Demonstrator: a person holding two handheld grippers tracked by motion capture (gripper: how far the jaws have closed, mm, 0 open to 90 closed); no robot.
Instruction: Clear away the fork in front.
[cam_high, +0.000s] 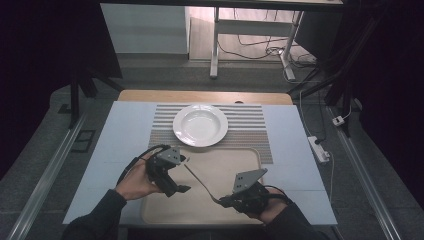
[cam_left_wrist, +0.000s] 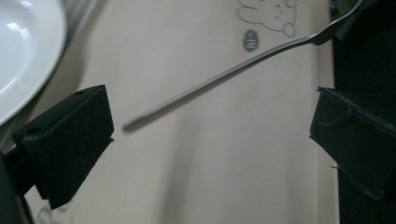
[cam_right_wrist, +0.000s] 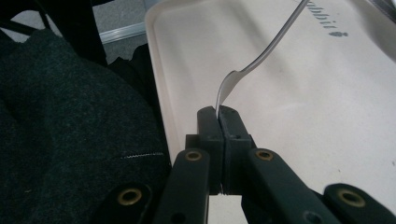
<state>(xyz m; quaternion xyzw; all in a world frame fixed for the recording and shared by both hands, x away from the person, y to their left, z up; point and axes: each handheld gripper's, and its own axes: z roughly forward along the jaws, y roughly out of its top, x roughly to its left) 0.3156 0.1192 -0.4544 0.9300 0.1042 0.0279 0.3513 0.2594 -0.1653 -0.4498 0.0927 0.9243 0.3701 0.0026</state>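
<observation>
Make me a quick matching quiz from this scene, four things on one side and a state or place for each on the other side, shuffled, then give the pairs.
Things:
1. left claw
2. right claw
3. white plate
4. beige tray

States or places:
A. sits on the striped mat
B. open, around nothing
C. lies under both claws
D. shut on the metal utensil

Pairs: 1-B, 2-D, 3-A, 4-C

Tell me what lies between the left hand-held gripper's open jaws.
In the left gripper view, the thin metal fork handle's free tip hangs there above the bare beige tray, untouched by either jaw.
</observation>
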